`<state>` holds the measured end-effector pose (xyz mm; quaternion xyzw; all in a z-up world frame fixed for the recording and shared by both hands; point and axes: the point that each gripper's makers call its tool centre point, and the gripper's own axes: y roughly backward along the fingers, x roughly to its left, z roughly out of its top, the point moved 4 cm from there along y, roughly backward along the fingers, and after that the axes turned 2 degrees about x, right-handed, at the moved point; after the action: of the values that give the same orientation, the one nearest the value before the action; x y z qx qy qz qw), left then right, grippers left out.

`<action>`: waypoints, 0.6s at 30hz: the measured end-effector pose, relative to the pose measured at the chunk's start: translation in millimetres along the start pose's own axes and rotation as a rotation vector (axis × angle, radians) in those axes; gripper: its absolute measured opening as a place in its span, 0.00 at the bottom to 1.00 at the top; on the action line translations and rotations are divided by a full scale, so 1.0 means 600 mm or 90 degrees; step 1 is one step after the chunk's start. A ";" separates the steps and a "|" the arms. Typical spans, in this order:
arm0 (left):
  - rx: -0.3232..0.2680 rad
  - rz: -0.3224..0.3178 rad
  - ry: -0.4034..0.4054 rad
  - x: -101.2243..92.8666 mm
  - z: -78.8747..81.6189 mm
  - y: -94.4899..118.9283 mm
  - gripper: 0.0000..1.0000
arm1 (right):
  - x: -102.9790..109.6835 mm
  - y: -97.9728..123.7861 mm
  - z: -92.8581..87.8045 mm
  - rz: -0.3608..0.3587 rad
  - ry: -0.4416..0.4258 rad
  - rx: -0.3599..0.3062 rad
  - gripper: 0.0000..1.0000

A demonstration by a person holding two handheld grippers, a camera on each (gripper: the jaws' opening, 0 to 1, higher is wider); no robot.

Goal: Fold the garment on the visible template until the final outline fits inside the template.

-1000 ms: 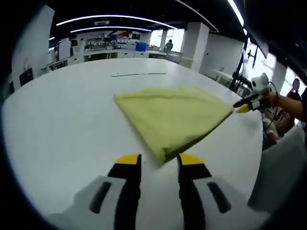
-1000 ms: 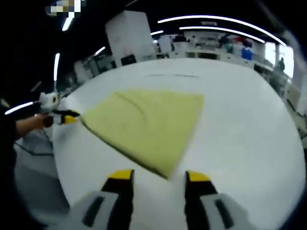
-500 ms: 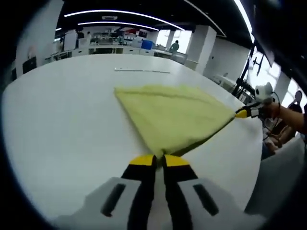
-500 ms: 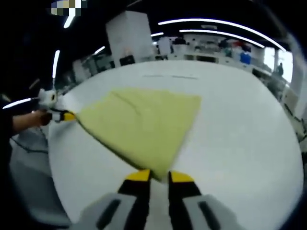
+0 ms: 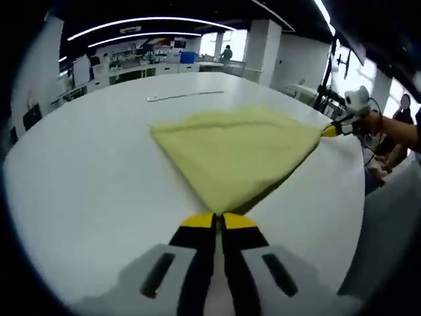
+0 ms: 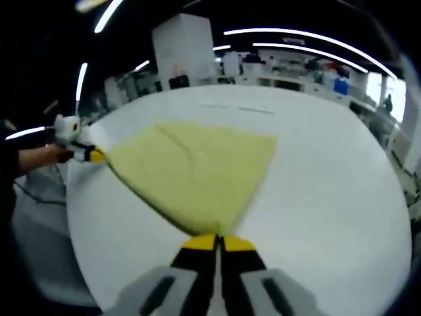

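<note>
A pale yellow garment (image 5: 237,155) lies folded flat on the white table (image 5: 79,171), tapering to corners. In the left gripper view my left gripper (image 5: 218,218) is shut on its nearest corner. Off to the right, my right gripper (image 5: 332,130) pinches another corner. In the right gripper view the garment (image 6: 197,168) spreads ahead, with my right gripper (image 6: 218,241) shut on its near corner. My left gripper (image 6: 93,155) holds the far left corner there. A thin pale line (image 5: 186,96) marks the table beyond the garment.
The table's rounded edge (image 5: 355,217) drops off close to the right of the garment. A person's hand (image 5: 388,128) holds the right gripper there. Workbenches (image 5: 151,66) and a white column (image 6: 181,56) stand far behind. The table (image 6: 342,184) is bare white around the garment.
Both grippers stood open just short of the garment's corners a second ago. They moved in and closed, and each now pinches a corner. The garment has stayed flat.
</note>
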<state>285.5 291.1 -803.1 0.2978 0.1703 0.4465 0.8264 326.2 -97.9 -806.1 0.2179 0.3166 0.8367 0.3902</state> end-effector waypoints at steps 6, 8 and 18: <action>0.006 -0.002 -0.043 0.008 -0.002 0.002 0.00 | 0.001 0.005 0.004 -0.003 -0.013 -0.010 0.00; 0.008 0.002 -0.042 0.005 -0.006 0.002 0.01 | 0.002 0.004 0.003 -0.003 -0.013 -0.007 0.00; 0.000 0.004 0.006 0.002 -0.015 -0.006 0.02 | -0.001 -0.001 0.000 -0.004 -0.013 -0.001 0.00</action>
<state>283.5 293.6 -812.0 0.2964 0.1731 0.4507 0.8240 326.8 -97.9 -806.6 0.2252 0.3129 0.8333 0.3962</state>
